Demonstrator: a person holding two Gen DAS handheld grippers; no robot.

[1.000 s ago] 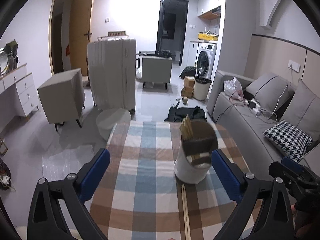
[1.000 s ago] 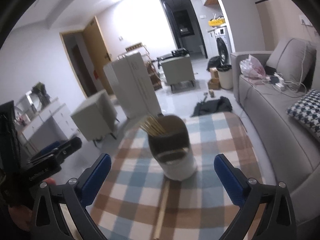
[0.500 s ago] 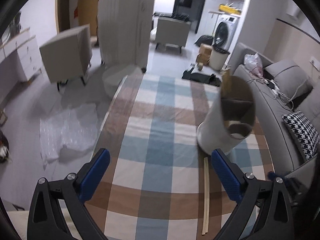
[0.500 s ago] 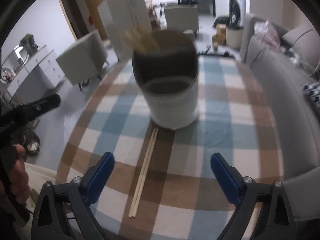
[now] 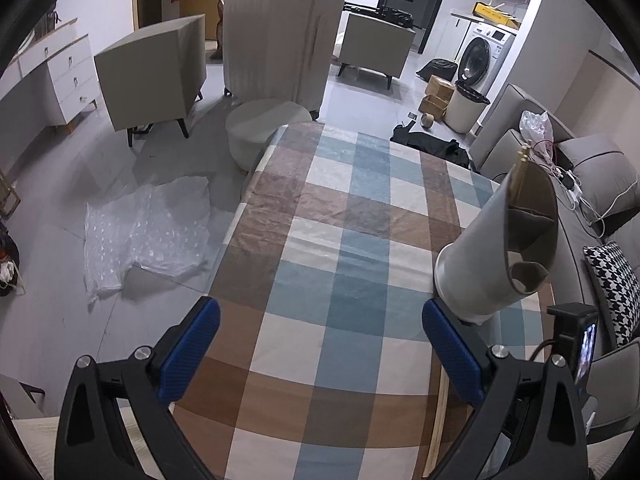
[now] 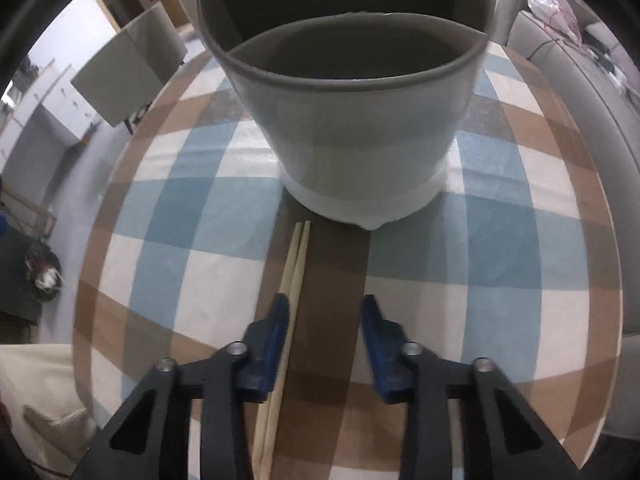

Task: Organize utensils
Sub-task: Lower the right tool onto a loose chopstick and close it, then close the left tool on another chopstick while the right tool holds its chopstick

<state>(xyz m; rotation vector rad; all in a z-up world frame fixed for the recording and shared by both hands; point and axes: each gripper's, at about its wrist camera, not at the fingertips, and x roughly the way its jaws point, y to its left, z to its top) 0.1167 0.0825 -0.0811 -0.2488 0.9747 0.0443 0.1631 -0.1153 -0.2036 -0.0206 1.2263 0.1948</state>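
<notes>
A pair of wooden chopsticks (image 6: 294,264) lies on the checked tablecloth (image 6: 500,248), just in front of a white utensil holder (image 6: 352,132) with a brown inside. My right gripper (image 6: 326,320) points steeply down over them. Its jaws are closing, with the chopsticks between them close to the left finger (image 6: 276,332); the pads do not press on them. In the left wrist view the holder (image 5: 492,248) stands at the right with several chopsticks (image 5: 522,168) sticking out of it. My left gripper (image 5: 320,344) hangs open over bare cloth with nothing between its fingers.
A grey sofa (image 5: 520,136) with a houndstooth cushion (image 5: 612,284) runs along the table's right side. On the floor to the left lie bubble wrap (image 5: 148,228) and a round stool (image 5: 264,128). A white suitcase (image 5: 284,28) and grey armchairs stand beyond.
My right gripper has dropped close to the table and its jaws have narrowed around the lying chopsticks. My left gripper has sunk and tilted down; the holder now sits at the right of its view.
</notes>
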